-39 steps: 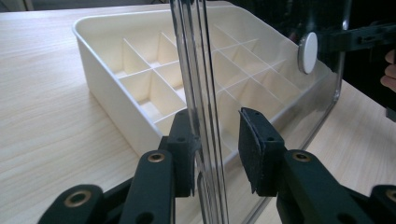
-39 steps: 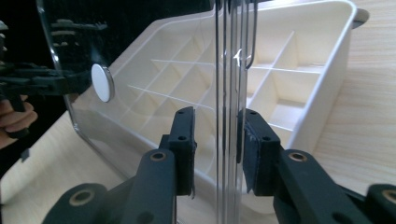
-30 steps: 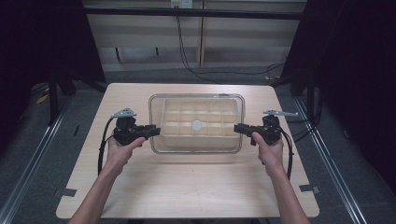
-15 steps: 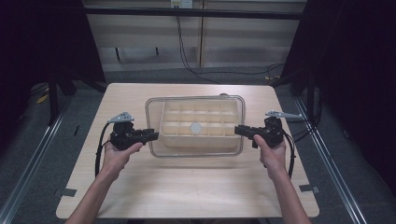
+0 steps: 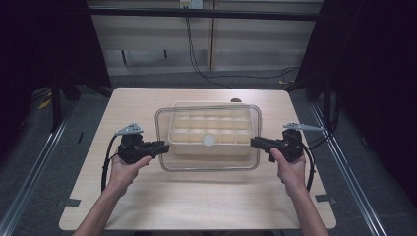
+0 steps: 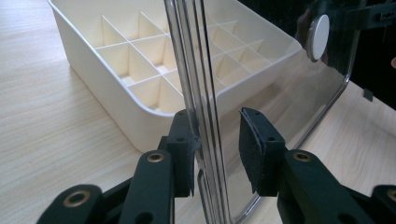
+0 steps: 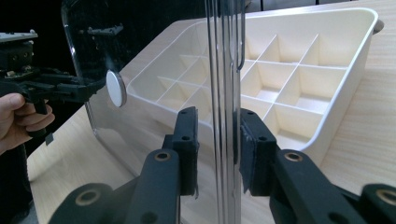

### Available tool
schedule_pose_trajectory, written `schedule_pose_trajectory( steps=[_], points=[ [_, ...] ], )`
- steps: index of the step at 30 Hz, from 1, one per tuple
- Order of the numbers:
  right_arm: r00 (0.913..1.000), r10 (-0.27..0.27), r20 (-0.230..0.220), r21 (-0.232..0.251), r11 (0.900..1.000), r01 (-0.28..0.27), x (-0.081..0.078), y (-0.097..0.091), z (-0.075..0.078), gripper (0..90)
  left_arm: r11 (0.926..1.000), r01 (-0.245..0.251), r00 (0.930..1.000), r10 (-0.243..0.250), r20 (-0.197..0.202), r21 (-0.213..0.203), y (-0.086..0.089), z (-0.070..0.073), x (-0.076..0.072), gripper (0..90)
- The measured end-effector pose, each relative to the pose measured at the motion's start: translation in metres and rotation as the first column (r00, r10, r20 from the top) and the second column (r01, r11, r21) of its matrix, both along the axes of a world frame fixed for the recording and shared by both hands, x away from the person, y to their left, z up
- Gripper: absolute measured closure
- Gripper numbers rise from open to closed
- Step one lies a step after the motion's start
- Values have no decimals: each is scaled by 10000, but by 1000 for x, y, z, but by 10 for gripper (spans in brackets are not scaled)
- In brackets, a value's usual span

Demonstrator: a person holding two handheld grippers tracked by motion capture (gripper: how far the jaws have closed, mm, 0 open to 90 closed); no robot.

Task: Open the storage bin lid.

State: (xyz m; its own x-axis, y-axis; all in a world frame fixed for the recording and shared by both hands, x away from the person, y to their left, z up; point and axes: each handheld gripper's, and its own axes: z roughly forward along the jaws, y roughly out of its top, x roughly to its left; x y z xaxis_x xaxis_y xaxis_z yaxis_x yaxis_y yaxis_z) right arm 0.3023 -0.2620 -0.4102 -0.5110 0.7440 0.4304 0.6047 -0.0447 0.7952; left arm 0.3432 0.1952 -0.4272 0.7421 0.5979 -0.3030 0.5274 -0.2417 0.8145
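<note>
A person stands at the near edge of the counter (image 5: 147, 206) with a hand-held gripper in each hand, and between the two hangs a clear plastic lid (image 5: 209, 166) with a round white knob (image 5: 209, 140) at its middle. The lid sits over a cream divided organiser box (image 5: 187, 147) in the centre of the counter, though it hangs a little nearer than the box rather than squarely over it.

The left hand-held gripper (image 5: 164, 146) comes in at the lid's left edge. In the left gripper view its jaws straddle that edge (image 6: 205, 116): one pad looks pressed against the plastic, while the other stands off with a visible gap, so the jaws are partly open and not truly clamping. The right hand-held gripper (image 5: 254, 142) has the lid's right edge, and in the right gripper view (image 7: 223, 140) both pads sit close on either side of the rim; I take it to be gripping, though the clear plastic makes contact hard to confirm.

The box's compartments (image 7: 285, 100) look empty. Judging by how things lie, the lid is lifted clear of the box and carried between the two hands; what remains is either seating it squarely on the box or carrying it off and setting it down.
</note>
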Motion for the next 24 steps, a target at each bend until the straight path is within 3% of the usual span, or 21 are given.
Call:
schedule_pose_trajectory(
  steps=[7, 19, 24],
  points=[
    [9999, -108, -103, -74, 9999, 107, -5, 2, -7, 703, 9999, -9, 10000, 9, 0, 172, 0, 1, -4, 667],
    [10000, 38, -45, -358, 9994, -40, -26, 8, -6, 699, 9992, 91, 9999, -93, 62, 381, 4, 2, -24, 666],
    [9994, 158, -304, -334, 9993, -168, -33, 8, -11, 699, 9988, 211, 9998, -211, -1, 431, 6, 1, -32, 668]
  ],
)
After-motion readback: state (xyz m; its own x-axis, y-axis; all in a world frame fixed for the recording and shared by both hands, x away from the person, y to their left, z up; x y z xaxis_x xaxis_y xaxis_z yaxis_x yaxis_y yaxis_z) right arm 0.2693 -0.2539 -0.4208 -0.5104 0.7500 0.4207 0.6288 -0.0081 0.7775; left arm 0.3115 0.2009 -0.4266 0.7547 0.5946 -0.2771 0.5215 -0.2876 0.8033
